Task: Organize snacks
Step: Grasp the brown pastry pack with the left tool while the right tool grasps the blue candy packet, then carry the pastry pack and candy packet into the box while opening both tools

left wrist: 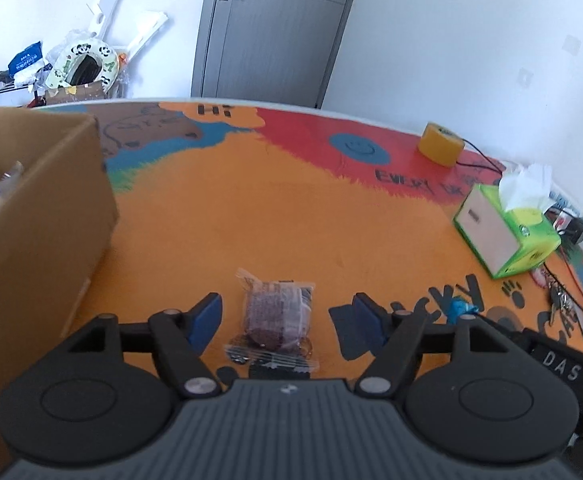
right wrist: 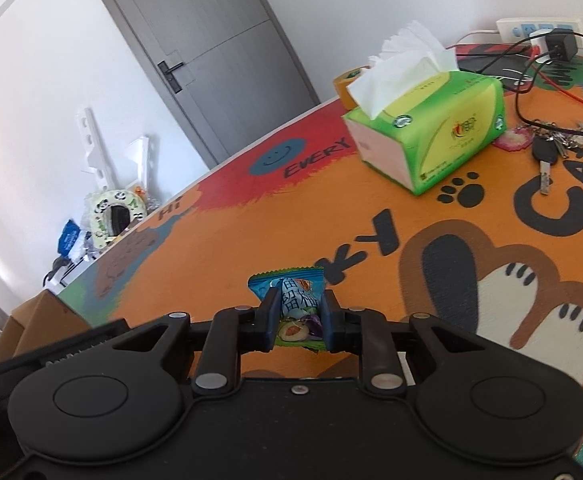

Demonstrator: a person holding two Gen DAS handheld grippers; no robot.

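The left hand-held gripper [left wrist: 287,316] has its jaws spread wide, and a clear-wrapped dark brown snack [left wrist: 275,316] lies flat on the tabletop [left wrist: 291,208] between its blue fingertips [left wrist: 207,316], touched by neither. An open cardboard box [left wrist: 39,216] stands just to the left of it, with something purple showing inside. The right hand-held gripper [right wrist: 299,316] is clamped on a blue and green snack packet [right wrist: 291,292], which sticks out ahead of the pads above the painted orange surface. Further back on the tabletop sit a green tissue box [right wrist: 435,136], a roll of yellow tape [left wrist: 441,144], a bunch of keys [right wrist: 547,152] and some cables [right wrist: 531,64]. A grey door [right wrist: 207,52] stands behind
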